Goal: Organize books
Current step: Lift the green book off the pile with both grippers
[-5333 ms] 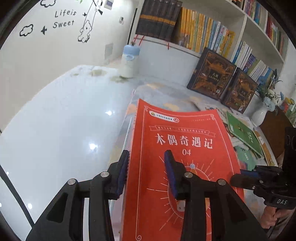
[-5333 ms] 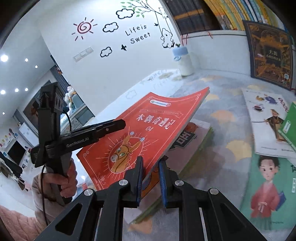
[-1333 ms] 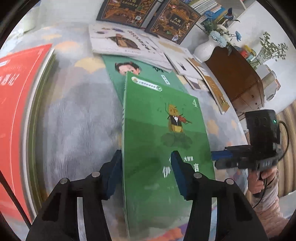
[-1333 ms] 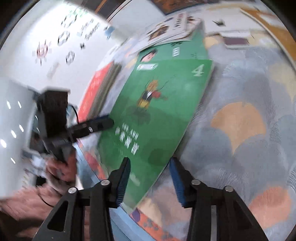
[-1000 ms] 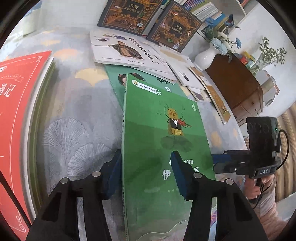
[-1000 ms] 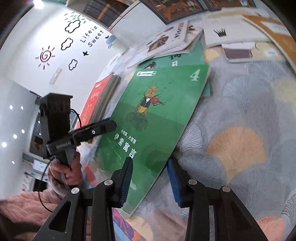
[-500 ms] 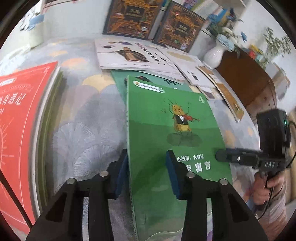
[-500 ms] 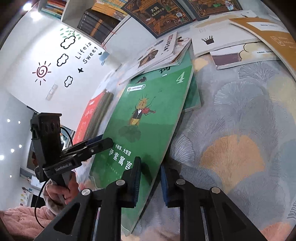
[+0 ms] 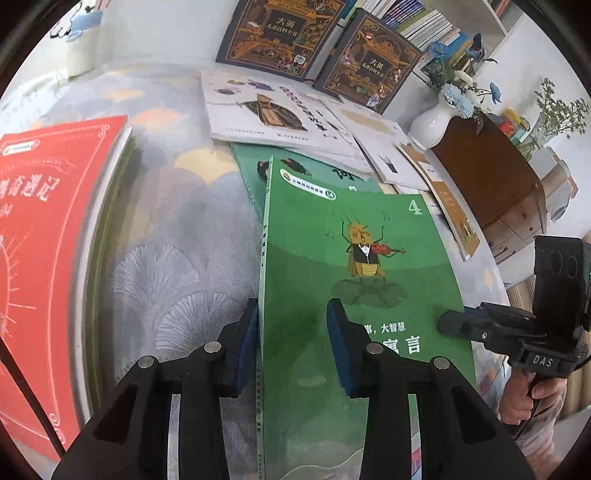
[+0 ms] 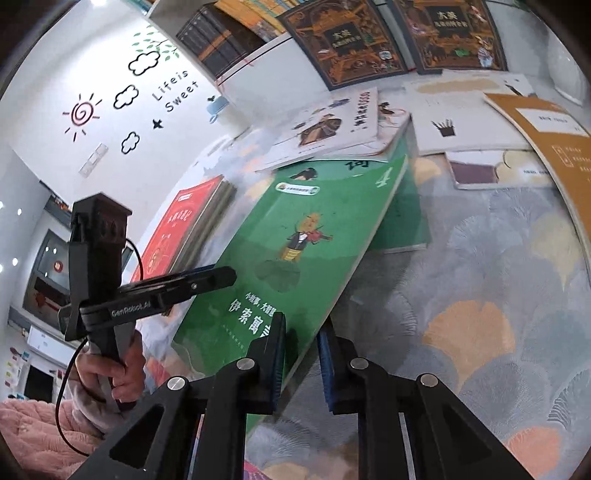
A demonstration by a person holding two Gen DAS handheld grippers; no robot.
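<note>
We have the left hand-held gripper [image 9: 291,343] nearly closed, its blue pads clamped on the spine edge of the green book [image 9: 354,280], the one with the violin-playing insect and a "4" on its cover. The right hand-held gripper [image 10: 301,356] is pinched almost shut on the opposite long edge of that same book, so we carry it between both tools, tilted up off the rug [image 10: 480,295].

Counting from the left hand-held gripper: one more green book [image 9: 314,171] lies flat just beyond the raised one, partly under it. Two dark ornate books [image 9: 284,33] stand leaning against the wall farther ahead. One red book [image 9: 40,229] tops a stack off to the left. Several pale picture books [image 9: 266,114] lie overlapping ahead and to the right; we cannot count them exactly.

One white vase [image 9: 430,123] holding blue and white flowers stands ahead to the right, beside a brown cabinet [image 9: 491,177]. A shelf [image 10: 229,29] beyond holds rows of upright books.
</note>
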